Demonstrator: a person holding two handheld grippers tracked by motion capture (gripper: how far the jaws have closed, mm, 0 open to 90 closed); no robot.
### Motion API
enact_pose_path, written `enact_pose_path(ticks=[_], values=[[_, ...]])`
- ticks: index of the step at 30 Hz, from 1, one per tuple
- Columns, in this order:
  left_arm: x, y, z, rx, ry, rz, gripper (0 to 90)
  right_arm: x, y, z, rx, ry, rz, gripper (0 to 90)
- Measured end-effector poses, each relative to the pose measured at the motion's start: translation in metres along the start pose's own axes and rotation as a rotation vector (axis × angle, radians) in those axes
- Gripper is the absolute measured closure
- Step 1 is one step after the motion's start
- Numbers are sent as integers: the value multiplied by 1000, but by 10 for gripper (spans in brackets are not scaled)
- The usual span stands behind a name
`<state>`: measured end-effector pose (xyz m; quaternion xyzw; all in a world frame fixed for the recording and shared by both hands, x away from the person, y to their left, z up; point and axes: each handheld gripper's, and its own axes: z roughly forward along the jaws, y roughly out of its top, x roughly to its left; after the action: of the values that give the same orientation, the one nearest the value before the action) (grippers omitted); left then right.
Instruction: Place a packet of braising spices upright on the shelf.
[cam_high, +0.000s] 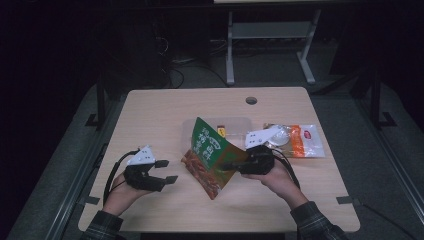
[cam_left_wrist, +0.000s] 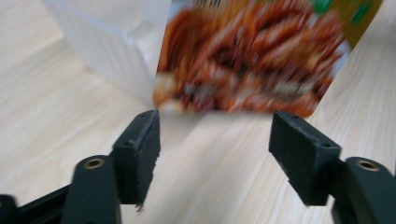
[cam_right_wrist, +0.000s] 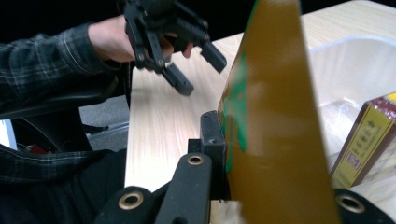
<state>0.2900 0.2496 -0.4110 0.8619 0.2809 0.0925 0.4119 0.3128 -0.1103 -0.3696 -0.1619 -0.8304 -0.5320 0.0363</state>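
Observation:
A snack bag (cam_high: 207, 155), green on top with a picture of orange food below, is held up off the wooden table (cam_high: 165, 110) at its middle. My right gripper (cam_high: 227, 166) is shut on the bag's right edge; in the right gripper view the bag (cam_right_wrist: 275, 140) stands edge-on in my right gripper (cam_right_wrist: 224, 140), hiding the far jaw. To the left of the bag, my left gripper (cam_high: 167, 171) is open with nothing between its jaws. In the left gripper view the bag (cam_left_wrist: 247, 60) hangs blurred beyond my left gripper (cam_left_wrist: 215, 154), apart from the pads.
A clear plastic container (cam_high: 235, 122) sits behind the bag, with a small yellow box (cam_high: 221, 131) inside. A clear packet with orange contents (cam_high: 300, 140) lies to its right. The table has a round cable hole (cam_high: 251, 100) near its far edge.

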Motion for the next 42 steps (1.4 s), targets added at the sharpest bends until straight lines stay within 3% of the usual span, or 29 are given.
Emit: enact_pose_path(ticks=[11, 16, 24, 28, 35, 42], values=[[2, -22, 5, 45, 41, 2, 154, 11, 23, -17, -23, 14, -60, 896], [4, -24, 11, 51, 36, 1, 152, 14, 39, -28, -30, -19, -101, 896], [7, -26, 14, 62, 38, 7, 146, 7, 56, -39, -41, -80, -123, 896], [8, -27, 14, 59, 47, 10, 144, 2, 60, -38, -40, -85, -123, 896], [10, -29, 16, 56, 50, -14, 144, -13, 72, -24, 9, -119, -113, 896], [12, -31, 16, 44, 56, -19, 144, -29, 87, -8, 59, -155, -134, 895]])
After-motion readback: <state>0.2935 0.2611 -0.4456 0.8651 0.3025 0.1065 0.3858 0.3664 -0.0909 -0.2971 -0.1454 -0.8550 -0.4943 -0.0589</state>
